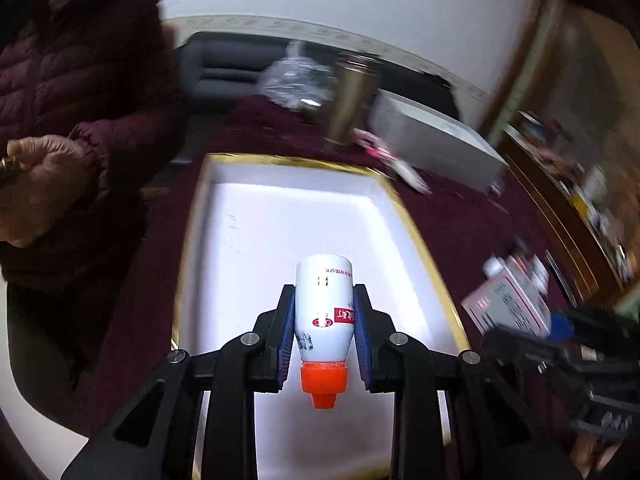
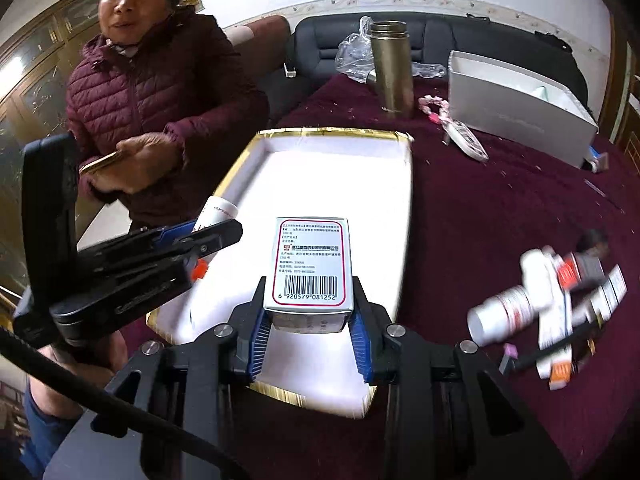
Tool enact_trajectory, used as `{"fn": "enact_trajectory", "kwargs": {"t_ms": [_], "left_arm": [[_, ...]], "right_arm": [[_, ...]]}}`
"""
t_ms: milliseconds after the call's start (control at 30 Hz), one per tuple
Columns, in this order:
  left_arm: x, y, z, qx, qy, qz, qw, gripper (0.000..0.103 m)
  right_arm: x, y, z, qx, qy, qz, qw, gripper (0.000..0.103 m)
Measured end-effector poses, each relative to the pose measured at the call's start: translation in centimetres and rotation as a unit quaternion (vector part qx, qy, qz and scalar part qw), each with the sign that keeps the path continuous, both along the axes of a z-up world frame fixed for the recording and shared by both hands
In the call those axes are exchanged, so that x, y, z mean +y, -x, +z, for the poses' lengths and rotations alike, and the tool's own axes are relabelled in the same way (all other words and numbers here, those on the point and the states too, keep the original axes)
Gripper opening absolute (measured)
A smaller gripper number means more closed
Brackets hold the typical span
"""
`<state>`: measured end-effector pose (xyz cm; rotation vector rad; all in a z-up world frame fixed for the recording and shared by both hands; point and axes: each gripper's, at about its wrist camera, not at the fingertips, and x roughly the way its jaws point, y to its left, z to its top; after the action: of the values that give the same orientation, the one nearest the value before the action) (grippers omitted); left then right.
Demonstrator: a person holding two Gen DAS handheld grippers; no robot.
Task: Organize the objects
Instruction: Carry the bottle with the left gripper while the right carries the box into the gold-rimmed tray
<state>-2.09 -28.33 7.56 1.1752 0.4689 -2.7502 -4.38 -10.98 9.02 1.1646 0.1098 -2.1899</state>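
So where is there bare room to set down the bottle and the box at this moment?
The white tray with the gold rim lies bare inside, below both held items: the bottle in the left gripper and the box in the right gripper. The dark red cloth between tray and grey box is mostly free. Crowded: the medicine pile on the right.

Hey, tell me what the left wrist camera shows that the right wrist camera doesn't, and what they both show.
Only the left wrist view shows the left gripper head-on, pads pressed on the whole white bottle and its orange cap.

Only the right wrist view shows the right gripper clamping the barcoded medicine box, and the pink ring.

Both show the gold-rimmed white tray, empty beneath the grippers, and the gold flask.
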Motion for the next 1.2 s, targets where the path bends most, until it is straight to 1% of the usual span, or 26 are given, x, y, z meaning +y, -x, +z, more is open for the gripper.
{"fn": "enact_trajectory", "kwargs": {"t_ms": [33, 100, 167, 200, 300, 367, 433, 533, 600, 667, 800, 867, 1033, 1200], "left_arm": [[-0.5, 0.7, -0.3, -0.004, -0.002, 0.005, 1.0, 0.023], [-2.2, 2.4, -1.4, -0.018, -0.02, 0.033, 0.9991, 0.023], [-3.3, 3.6, -2.3, -0.027, -0.031, 0.044, 0.9982, 0.023], [-3.8, 4.5, -2.9, -0.037, -0.027, 0.054, 0.9975, 0.023], [-4.4, 6.0, -3.8, -0.05, -0.018, 0.06, 0.9968, 0.023], [-4.4, 6.1, -4.0, -0.047, -0.013, 0.058, 0.9971, 0.023], [-4.4, 5.9, -4.3, -0.044, -0.001, 0.057, 0.9974, 0.023], [-5.0, 5.7, -4.4, -0.043, -0.004, 0.054, 0.9976, 0.023], [-5.4, 5.5, -4.2, -0.037, 0.005, 0.062, 0.9974, 0.023], [-5.6, 5.5, -4.3, -0.038, -0.005, 0.059, 0.9976, 0.023], [-6.4, 6.2, -4.9, -0.048, -0.024, 0.071, 0.996, 0.023], [-6.6, 6.1, -5.0, -0.053, -0.022, 0.081, 0.9951, 0.023], [-6.4, 6.2, -5.3, -0.059, -0.018, 0.081, 0.9948, 0.023], [-6.6, 5.8, -5.4, -0.055, -0.026, 0.084, 0.9946, 0.023]], "right_arm": [[-0.6, 0.9, -0.1, -0.006, 0.0, -0.001, 1.0, 0.033], [-2.1, 2.8, -0.2, -0.017, 0.003, -0.004, 1.0, 0.034], [-3.6, 4.8, -0.6, -0.021, -0.003, -0.009, 1.0, 0.033], [-4.3, 5.8, -0.7, -0.023, -0.005, -0.013, 1.0, 0.034], [-6.0, 8.2, -1.6, -0.043, -0.003, -0.016, 0.999, 0.034], [-6.8, 10.1, -2.3, -0.061, 0.002, -0.02, 0.998, 0.034], [-7.6, 11.7, -2.8, -0.067, 0.004, -0.023, 0.997, 0.034], [-9.2, 14.0, -3.5, -0.078, 0.002, -0.021, 0.997, 0.034], [-10.4, 15.1, -4.2, -0.088, -0.003, -0.015, 0.996, 0.034], [-11.4, 15.6, -4.8, -0.096, -0.005, -0.011, 0.995, 0.034], [-13.9, 16.3, -6.3, -0.107, -0.012, 0.003, 0.994, 0.034], [-14.8, 16.4, -6.7, -0.11, -0.014, 0.008, 0.994, 0.034], [-15.9, 16.5, -7.3, -0.109, -0.021, 0.013, 0.994, 0.034], [-16.3, 16.6, -7.5, -0.107, -0.026, 0.012, 0.994, 0.034]]}}
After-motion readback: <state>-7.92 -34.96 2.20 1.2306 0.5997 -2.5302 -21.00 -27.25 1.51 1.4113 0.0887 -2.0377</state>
